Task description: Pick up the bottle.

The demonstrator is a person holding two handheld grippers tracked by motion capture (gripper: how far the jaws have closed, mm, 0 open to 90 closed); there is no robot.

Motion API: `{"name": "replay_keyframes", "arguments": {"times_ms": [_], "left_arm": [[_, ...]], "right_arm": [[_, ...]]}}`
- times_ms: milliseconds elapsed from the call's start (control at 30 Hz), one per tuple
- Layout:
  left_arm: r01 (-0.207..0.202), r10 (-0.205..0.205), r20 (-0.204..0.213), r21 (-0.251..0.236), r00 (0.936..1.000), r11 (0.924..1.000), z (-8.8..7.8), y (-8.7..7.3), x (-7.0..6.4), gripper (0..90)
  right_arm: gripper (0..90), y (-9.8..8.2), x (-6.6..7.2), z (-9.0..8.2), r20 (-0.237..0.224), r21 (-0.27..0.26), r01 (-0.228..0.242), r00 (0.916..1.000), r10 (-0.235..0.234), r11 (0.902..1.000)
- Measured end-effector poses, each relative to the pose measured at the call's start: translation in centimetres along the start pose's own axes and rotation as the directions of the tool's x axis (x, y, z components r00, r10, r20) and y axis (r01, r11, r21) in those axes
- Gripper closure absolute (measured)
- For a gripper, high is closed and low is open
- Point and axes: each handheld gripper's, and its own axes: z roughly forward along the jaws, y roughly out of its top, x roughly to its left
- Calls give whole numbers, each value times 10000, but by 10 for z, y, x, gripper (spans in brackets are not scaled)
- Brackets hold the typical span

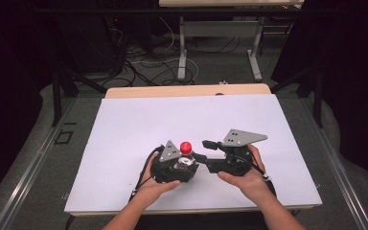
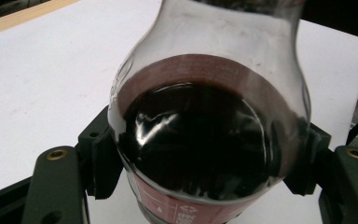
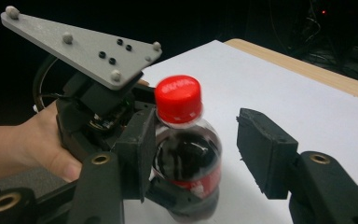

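Clamping bottle (image 2: 205, 140), left hand-held gripper (image 1: 175, 168) upright.

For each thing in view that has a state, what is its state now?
bottle: upright, held off the table, part full of dark drink.
red cap: on the bottle.
left gripper: shut on the bottle's body.
right gripper: open, jaws either side of the bottle's neck, one pad clear.
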Motion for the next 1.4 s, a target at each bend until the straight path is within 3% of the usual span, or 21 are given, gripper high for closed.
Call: {"name": "replay_keyframes", "arguments": {"times_ms": [400, 667, 833, 967, 1000, 1067, 1200, 1300, 1367, 1400], "left_arm": [[-328, 326, 197, 106, 9993, 9994, 7, 0, -11, 292], [-493, 486, 381, 180, 9981, 9986, 10, -1, -18, 293], [-489, 476, 497, 257, 9976, 9985, 9, -1, -19, 294], [-563, 550, 616, 203, 9966, 9982, 6, -1, -20, 295], [-757, 734, 722, 291, 9947, 9967, 5, 0, -19, 296], [-714, 697, 711, 211, 9950, 9972, 5, 0, -20, 296], [-861, 835, 975, 229, 9917, 9960, 1, 1, -20, 296], [-940, 908, 1261, 195, 9878, 9954, -2, 2, -20, 296], [-1134, 1103, 1639, 97, 9803, 9935, -5, 3, -20, 296], [-1221, 1190, 1709, 79, 9781, 9925, -6, 4, -21, 296]], "right_arm": [[521, 3, 3, 12, -42, 261, -41, 10000, 43, 9997], [601, 3, 5, 17, -50, 502, 219, 9998, -217, 9985], [607, 4, 6, 16, -108, 686, 351, 9993, -344, 9970], [613, 6, 6, 14, -369, 703, 743, 9967, -718, 9948], [614, 7, 5, 14, -522, 739, 850, 9953, -813, 9936], [615, 9, 2, 13, -879, 803, 840, 9932, -769, 9932], [616, 13, -5, 12, -1717, 988, 1128, 9806, -947, 9887], [616, 18, -11, 12, -2493, 1000, 1533, 9604, -1244, 9831], [615, 22, -15, 12, -3252, 982, 2073, 9311, -1655, 9733], [615, 24, -18, 12, -3681, 881, 2386, 9100, -1910, 9671]]}}
